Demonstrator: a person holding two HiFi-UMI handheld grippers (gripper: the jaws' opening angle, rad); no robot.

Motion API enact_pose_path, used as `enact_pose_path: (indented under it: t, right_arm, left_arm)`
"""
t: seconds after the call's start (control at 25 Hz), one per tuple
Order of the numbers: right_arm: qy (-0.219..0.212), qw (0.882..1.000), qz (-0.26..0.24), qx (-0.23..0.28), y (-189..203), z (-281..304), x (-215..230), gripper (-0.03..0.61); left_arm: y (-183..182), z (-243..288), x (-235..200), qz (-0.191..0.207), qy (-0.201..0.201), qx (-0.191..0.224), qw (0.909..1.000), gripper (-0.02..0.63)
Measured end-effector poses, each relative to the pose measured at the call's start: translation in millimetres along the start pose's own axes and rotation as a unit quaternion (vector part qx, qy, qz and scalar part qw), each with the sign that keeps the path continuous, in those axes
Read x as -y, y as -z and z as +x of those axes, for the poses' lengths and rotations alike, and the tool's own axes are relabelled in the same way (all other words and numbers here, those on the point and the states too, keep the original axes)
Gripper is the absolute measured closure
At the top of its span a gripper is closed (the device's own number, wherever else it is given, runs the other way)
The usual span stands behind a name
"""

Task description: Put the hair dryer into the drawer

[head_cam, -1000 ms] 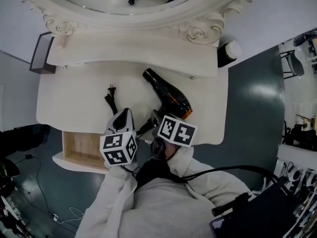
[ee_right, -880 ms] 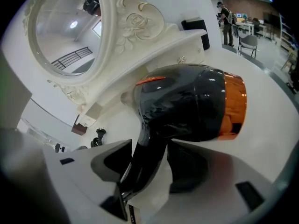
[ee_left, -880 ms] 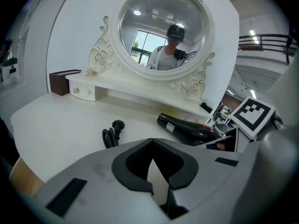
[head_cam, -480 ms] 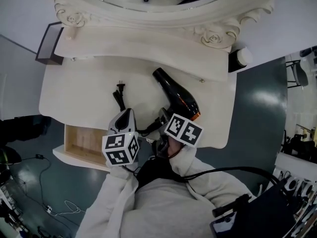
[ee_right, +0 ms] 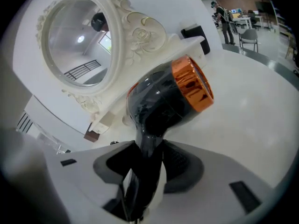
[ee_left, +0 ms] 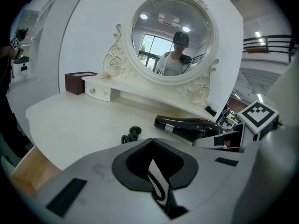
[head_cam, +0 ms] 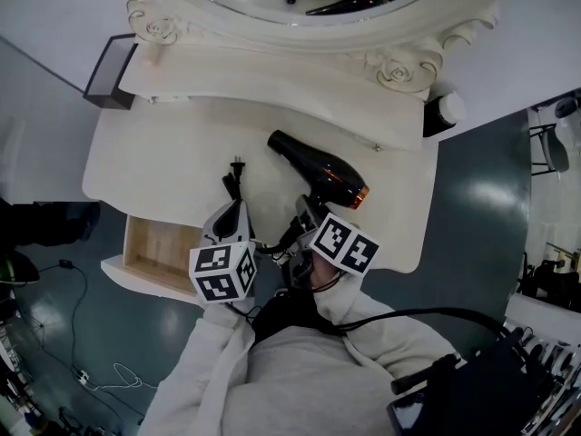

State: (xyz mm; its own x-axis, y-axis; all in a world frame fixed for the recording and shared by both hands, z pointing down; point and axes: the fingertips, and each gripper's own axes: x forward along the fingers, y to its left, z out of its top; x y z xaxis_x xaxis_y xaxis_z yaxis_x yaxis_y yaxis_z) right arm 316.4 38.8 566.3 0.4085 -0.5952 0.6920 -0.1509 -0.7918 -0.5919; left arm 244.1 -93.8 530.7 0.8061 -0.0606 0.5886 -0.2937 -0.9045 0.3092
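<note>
**A:** Head view first: where's the hair dryer (head_cam: 318, 173)?

**B:** It lies on the dressing table (head_cam: 136, 166), nozzle toward the mirror side. Your right gripper (head_cam: 304, 223) is at its handle. The drawer (head_cam: 156, 251) stands open at the table's front left, just beside your left gripper (head_cam: 232, 214).

**A:** Left gripper view?

**B:** Its jaws sit together with only a thin slit, and I see nothing gripped. The cord (ee_left: 131, 134) lies bunched on the tabletop ahead.

**A:** Right gripper view?

**B:** The jaws have just been closing. The handle stands between them, with the pads pressing on both sides. So you're at the grasp, step 1 by my reckoning. Next you need to lift the dryer, carry it left and lower it into the drawer, minding the trailing cord.
</note>
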Motion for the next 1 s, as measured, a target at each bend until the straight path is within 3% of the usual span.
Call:
enact_pose_path:
  t: [0.28,0.56,1.0]
  right_arm:
    - [-0.054,0.998,-0.032,0.012,2,-11,-30,0.353]
    - [-0.109,0.994,-0.005,0.014,8,-14,-54,0.356]
    - [-0.191,0.981,-0.012,0.004,12,-16,-113,0.356]
  left_arm:
    - [4,-29,-9,-0.016,-0.023,0.022,0.9994,0.606]
    - [7,-61,-24,-0.029,-0.056,0.046,0.9969,0.606]
    - [2,-103,-54,-0.049,-0.112,0.080,0.9892,0.606]
